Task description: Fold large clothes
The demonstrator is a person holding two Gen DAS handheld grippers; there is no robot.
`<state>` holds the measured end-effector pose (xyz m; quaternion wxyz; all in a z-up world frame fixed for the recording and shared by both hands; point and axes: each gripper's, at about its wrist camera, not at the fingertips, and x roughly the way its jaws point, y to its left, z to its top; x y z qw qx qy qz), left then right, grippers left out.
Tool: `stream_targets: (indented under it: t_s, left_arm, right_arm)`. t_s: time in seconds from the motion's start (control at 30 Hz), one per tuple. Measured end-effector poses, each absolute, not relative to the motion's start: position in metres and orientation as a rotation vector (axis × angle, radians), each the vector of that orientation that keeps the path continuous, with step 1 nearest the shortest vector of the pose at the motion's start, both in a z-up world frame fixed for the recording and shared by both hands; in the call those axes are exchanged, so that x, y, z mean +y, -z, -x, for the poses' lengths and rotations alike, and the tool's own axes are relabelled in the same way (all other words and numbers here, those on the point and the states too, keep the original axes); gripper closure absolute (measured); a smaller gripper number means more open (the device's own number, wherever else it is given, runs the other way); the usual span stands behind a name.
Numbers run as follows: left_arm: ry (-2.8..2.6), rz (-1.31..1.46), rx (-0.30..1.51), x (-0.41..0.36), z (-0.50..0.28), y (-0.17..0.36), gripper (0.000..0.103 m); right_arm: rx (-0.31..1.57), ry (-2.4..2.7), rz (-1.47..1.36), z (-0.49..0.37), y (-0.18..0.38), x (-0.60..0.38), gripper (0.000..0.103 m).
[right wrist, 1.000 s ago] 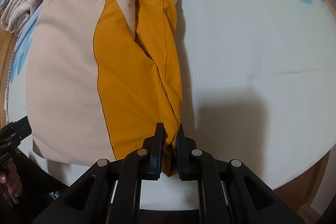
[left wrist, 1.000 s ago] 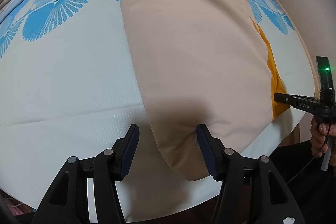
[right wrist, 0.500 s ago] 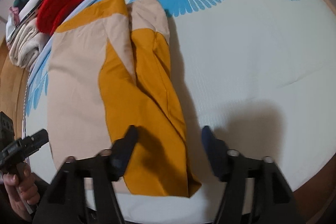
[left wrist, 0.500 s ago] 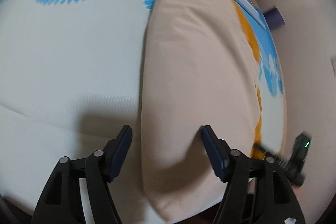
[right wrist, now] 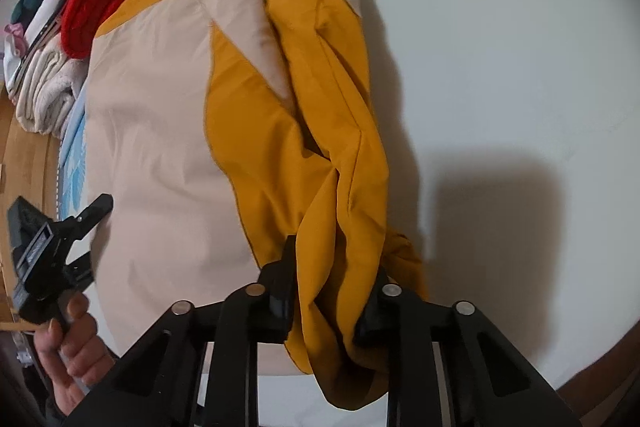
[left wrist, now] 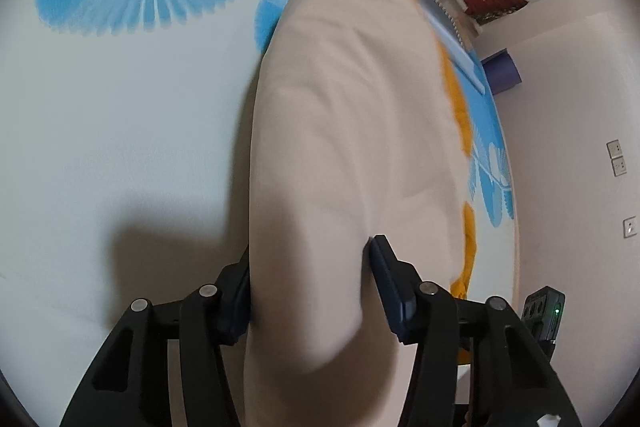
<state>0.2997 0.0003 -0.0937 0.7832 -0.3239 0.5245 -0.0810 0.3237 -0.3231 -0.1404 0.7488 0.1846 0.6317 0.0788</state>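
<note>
So I'm working the near end of this big beige and mustard-yellow garment that's lying lengthwise on the white mattress with the blue fan print, running from 6 o'clock up toward 12 in both wrist views. My right gripper has just been closing, and the jaws are now pinching a bunched wad of the mustard fabric at the bottom hem, around 6 o'clock. My left gripper has also just been closing; it's about half open with the beige edge sitting between the jaws, and both pads look like they're touching cloth, though the blur makes it hard to call it a firm grip. From the right wrist view, that left one shows at 8 o'clock with my hand wrapped around the handle.

My take for doing this bit well: get both corners clamped evenly before lifting, otherwise the beige side is going to slip out. The yellow side is crumpled, so I'd be pulling it taut sideways first, then carrying both corners up toward 12 o'clock together.
</note>
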Motion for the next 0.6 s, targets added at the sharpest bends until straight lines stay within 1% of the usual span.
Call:
stream_targets:
  t_s: [0.17, 0.23, 0.33, 0.43, 0.5, 0.6]
  left_arm:
    - [0.052, 0.657, 1.052, 0.052, -0.302, 0.066, 0.056]
    - [-0.005, 0.637, 1.056, 0.070, -0.302, 0.064, 0.054]
    - [-0.056, 0.618, 1.048, 0.087, -0.295, 0.060, 0.053]
    - [-0.049, 0.564, 1.006, 0.089, -0.282, 0.043, 0.053]
    - [-0.006, 0.503, 1.045, 0.081, -0.274, 0.040, 0.053]
    - [0.035, 0.400, 1.181, 0.066, -0.272, 0.064, 0.053]
  right_arm:
    - [1.287, -0.264, -0.392, -0.341, 0.124, -0.268, 0.085]
    - [1.248, -0.308, -0.386, -0.346, 0.116, -0.242, 0.085]
    - [1.272, -0.330, -0.317, -0.348, 0.118, -0.214, 0.085]
    - [1.292, -0.305, -0.298, -0.343, 0.119, -0.221, 0.083]
    - [1.294, -0.279, -0.294, -0.342, 0.120, -0.228, 0.080]
    - [1.296, -0.247, -0.305, -0.336, 0.118, -0.232, 0.075]
